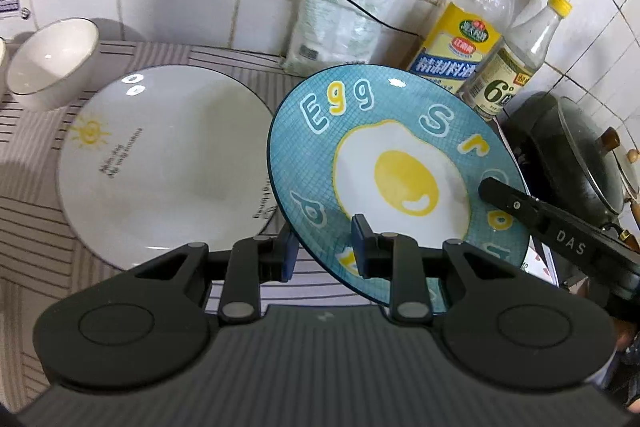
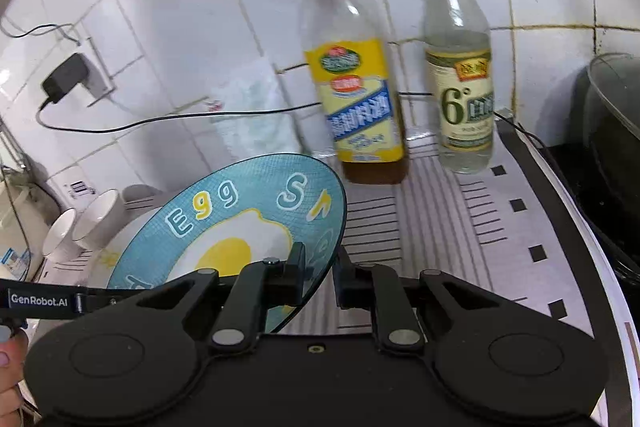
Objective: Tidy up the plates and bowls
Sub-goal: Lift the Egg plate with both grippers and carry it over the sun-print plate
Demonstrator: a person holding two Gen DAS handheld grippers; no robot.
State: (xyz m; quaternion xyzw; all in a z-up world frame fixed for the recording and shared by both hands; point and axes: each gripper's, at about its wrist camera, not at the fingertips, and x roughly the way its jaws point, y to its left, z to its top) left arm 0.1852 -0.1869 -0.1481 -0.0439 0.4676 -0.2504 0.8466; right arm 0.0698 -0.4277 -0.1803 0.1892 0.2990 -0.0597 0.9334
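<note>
You're holding the blue egg plate [image 1: 400, 163] up off the striped mat [image 1: 36, 219], tilted on edge, and both claws are on it. It's glazed ceramic by the look of it, so I'd judge it stiff, fairly weighty for its size, slick under the pads and quick to chip if it drops. The rim is the only sensible place to take it, and that's where you're gripping.

Your left claw [image 1: 326, 247] is pinched narrow across the plate's near rim, one pad on the printed face, the other behind it. Your right claw [image 2: 320, 277] is squeezed down just as tight on the opposite edge, and in the left view its finger is reaching in over the plate's right side. Two narrow grips on a slippery rim: keep the pressure even, because I'd expect the plate to pivot if one side slackens.

The white plate [image 1: 168, 163] with the little sun is lying flat on the mat just to the left of the blue one, and a white bowl [image 1: 52, 61] is sitting tipped behind it. That white plate looks like the natural stacking spot. Two bottles [image 2: 356, 99] are standing near the plate's far side against the tiled wall, so mind the swing.
</note>
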